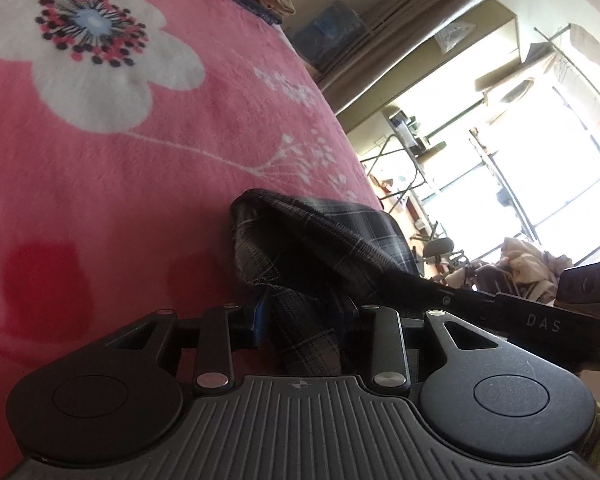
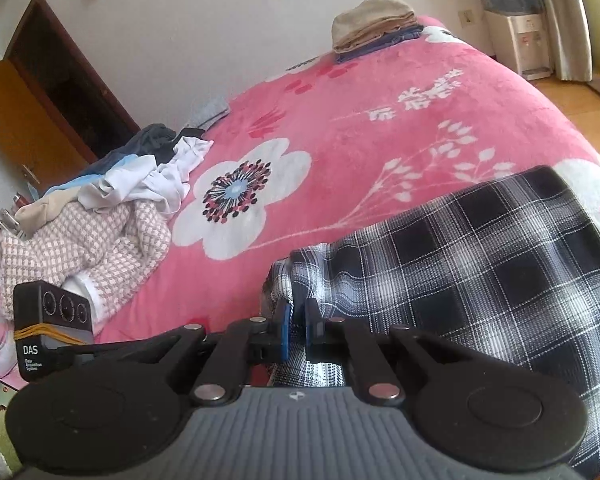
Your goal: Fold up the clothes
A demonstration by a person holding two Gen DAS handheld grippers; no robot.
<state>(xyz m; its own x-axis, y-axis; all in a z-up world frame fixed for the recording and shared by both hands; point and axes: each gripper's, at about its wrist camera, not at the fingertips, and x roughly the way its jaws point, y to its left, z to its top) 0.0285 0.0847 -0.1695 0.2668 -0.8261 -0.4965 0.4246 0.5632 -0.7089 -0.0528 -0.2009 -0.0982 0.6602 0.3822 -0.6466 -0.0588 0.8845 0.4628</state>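
One plaid garment [image 2: 480,264], black and white, lies on the bed [image 2: 340,120] in the lower right of the right wrist view, over the pink blanket with white flowers. The right gripper [image 2: 296,320], at the lower centre of this frame, has its two blue pads pressed together on a bunched edge of the plaid garment. In the left wrist view the left gripper [image 1: 304,316], at the lower centre, is clamped on another fold of the same plaid garment [image 1: 320,240], which rises from between its fingers.

In the left of the right wrist view lies one loose pile of unfolded clothes [image 2: 112,200]; I count about five pieces in it, though I cannot tell exactly. At the upper centre, at the far end of the bed, sits one small stack of folded clothes [image 2: 374,24].
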